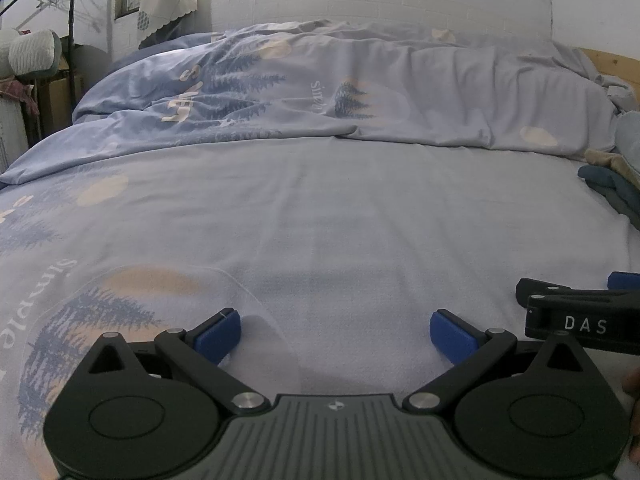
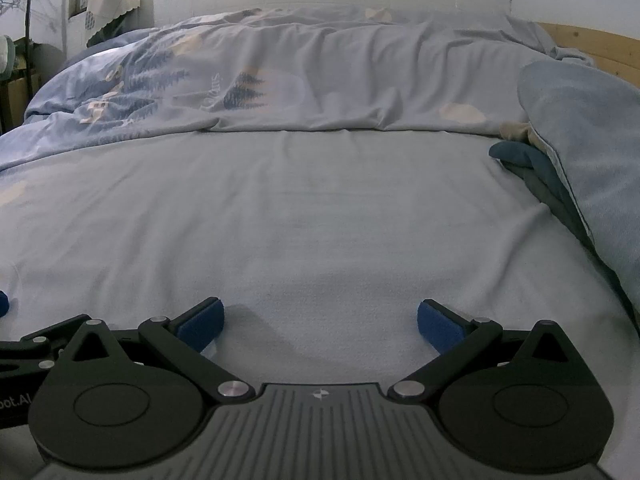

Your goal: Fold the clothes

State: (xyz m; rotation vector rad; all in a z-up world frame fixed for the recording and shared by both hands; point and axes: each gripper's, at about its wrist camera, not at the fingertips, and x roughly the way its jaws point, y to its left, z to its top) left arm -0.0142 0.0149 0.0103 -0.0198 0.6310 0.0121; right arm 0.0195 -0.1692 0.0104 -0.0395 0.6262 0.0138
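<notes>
Reading "DAS" on right claw, "Simple" apparently across bedsheet.

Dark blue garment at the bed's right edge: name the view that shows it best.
Right wrist view. The dark blue garment runs along the bed's edge under a light blue pillow. The left wrist view catches only its end at the frame's right border.
</notes>
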